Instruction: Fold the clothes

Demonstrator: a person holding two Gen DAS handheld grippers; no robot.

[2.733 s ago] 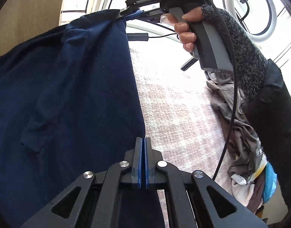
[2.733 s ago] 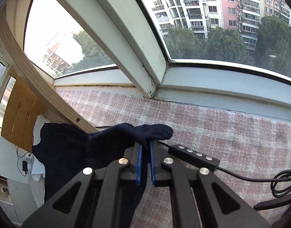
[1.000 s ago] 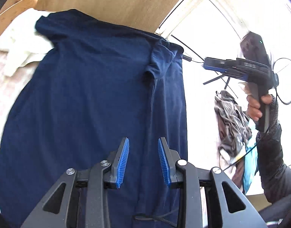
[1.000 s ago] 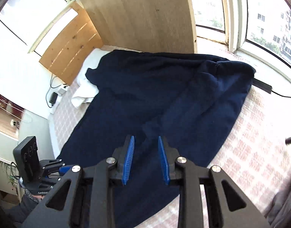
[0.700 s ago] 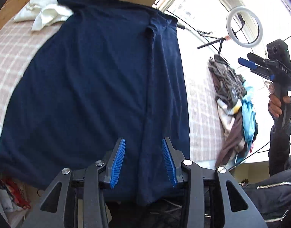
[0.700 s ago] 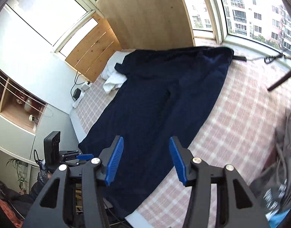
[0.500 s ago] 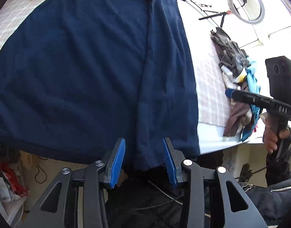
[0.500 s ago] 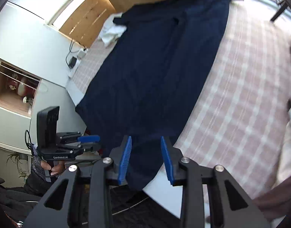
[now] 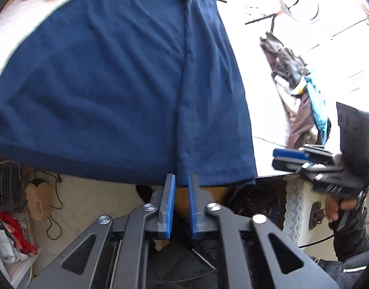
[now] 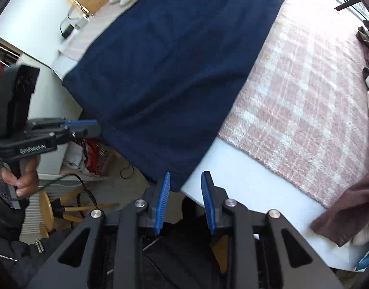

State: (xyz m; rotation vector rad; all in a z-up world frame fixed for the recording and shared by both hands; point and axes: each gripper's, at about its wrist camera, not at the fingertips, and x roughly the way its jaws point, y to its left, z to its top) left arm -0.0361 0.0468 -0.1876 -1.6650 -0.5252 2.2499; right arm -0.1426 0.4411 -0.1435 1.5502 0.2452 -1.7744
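Left wrist view
Garment: a navy blue garment (image 9: 117,77) lies spread on the bed (image 9: 261,168), its hem hanging over the near edge toward 6 o'clock.
Long axis: it runs from 12 o'clock at the far end to 6 o'clock at the hem; a lengthwise fold line runs the same way, right of centre.
Left gripper: the left gripper (image 9: 181,180) sits just below the hem with a narrow gap between its blue pads; its jaws have just been closing, and no cloth lies between them.
Right gripper: seen at 3 o'clock, the right gripper (image 9: 290,159) is held by a hand (image 9: 338,207) just off the hem's right corner.
Clutter: a pile of other clothes (image 9: 297,91) lies at 2 o'clock, well apart from the garment.

Right wrist view
Garment: the same garment fills the upper left, its long axis slanting from 12 o'clock down to its near corner at 6 o'clock.
Right gripper: its jaws stand partly apart and have just been closing a little; the hem corner hangs just above them, not pinched.
Left gripper: at 9 o'clock, near the hem's other side.
Bed cover: the pink checked blanket (image 10: 305,96) lies bare at 3 o'clock.

Step in hand, as I judge it
Aim: take the hem at both corners.
Doing it well: bite all layers squarely, keep both grips level, then carry the hem along the long axis toward 12 o'clock.
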